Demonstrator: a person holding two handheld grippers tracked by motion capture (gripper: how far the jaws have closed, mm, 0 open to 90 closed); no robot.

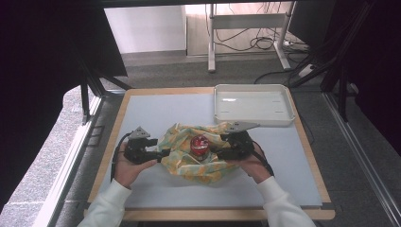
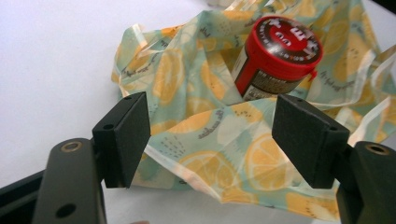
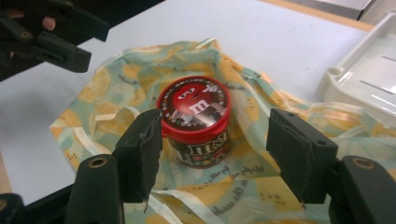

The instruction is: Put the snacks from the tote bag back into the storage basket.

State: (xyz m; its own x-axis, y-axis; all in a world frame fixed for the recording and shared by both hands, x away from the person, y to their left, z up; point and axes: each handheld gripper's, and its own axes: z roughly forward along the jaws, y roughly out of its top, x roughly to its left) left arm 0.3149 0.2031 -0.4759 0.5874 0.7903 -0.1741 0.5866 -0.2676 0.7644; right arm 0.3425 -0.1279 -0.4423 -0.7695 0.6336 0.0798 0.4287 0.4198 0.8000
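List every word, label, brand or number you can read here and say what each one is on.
"m": large white letter on the red lid of the candy jar.
"m" letters, partly readable, on the jar's dark side label.
Ring of small white print round the lid's rim: too blurred to read.
Small dark script words printed on the lemon-patterned cloth: too small to read.
White tray: no text visible.

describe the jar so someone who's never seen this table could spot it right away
On the table, in front of the white tray, lies a crumpled cloth printed with lemons. The jar sits in the middle of that cloth: small and dark, with a bright red lid, the only red thing there.
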